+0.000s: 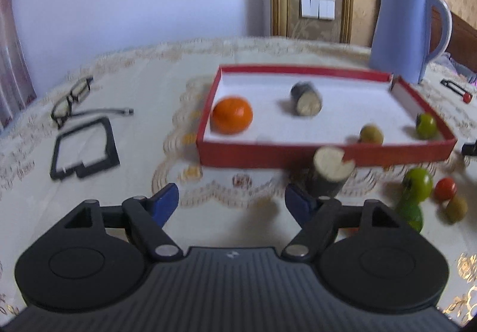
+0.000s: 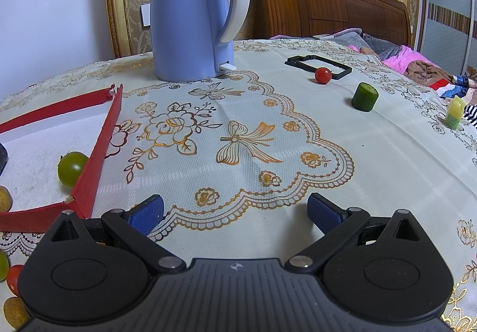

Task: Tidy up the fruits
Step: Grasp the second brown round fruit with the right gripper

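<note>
Toward the left edge of the surface point(image 1: 125, 135), a pair of glasses point(image 1: 71, 101) is lying beside a black frame point(image 1: 83, 150). The left claw point(image 1: 231, 202) is hanging over the cloth with its jaws spread wide, gripping nothing. A cut piece with a dark skin point(image 1: 329, 172) is sitting just beyond its right finger; whether the two are touching cannot be told through the blur. Behind it, the red tray point(image 1: 298, 154) is holding an orange point(image 1: 232, 115) in its near left corner, another dark-skinned piece point(image 1: 306, 98) in the middle, and a brownish fruit point(image 1: 371, 133) and a green tomato point(image 1: 425, 125) near its right wall. A green tomato, a red tomato point(image 1: 444, 188) and other fruit are clustering before the tray's right corner. A blue kettle point(image 2: 190, 13) is standing at the far edge. The right claw point(image 2: 235, 212) is also hovering wide open and empty. Farther right, a red cherry tomato point(image 2: 323, 75) is touching a second black frame point(image 2: 319, 65), with a cucumber chunk point(image 2: 365, 96) and a pale green piece point(image 2: 454, 113) sitting well apart toward the right edge.
</note>
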The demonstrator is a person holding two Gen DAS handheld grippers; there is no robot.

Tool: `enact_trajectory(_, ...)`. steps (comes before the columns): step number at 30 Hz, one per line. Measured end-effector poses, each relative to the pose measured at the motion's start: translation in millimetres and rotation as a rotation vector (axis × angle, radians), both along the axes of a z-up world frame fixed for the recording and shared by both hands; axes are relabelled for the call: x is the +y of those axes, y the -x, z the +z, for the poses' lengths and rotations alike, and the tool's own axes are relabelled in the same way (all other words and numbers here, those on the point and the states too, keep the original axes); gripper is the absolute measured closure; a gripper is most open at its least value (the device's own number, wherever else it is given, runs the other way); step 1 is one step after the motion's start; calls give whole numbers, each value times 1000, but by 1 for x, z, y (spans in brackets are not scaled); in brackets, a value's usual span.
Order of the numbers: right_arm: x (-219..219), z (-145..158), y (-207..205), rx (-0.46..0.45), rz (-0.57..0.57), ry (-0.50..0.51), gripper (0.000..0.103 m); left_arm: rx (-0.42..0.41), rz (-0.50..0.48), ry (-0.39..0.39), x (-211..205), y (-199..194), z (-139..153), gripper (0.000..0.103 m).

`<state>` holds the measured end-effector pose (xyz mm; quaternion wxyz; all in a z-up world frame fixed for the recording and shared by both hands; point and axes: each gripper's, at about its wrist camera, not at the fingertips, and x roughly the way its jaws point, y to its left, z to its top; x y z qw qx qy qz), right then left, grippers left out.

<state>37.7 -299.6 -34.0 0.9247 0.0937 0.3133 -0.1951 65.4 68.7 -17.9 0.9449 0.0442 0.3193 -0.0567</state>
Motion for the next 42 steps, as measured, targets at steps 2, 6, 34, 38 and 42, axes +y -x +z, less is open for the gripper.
enact_trajectory(2,-2,0,1,-9,0,-10,0,11,6,1,3,-1,-6,26)
enact_trajectory(6,-5,2,8,-50,29,-51,0,6,18,7,7,-3,-10,19)
enact_trajectory(34,122,7,84,-109,518,28,57,25,56,36,13,-11,-15,0)
enact_trajectory(38,124,5,78,-97,525,26,67,25,56,37,14,-11,-15,0)
enact_trajectory(42,129,5,76,-92,548,38,76,25,56,37,14,-11,-15,0)
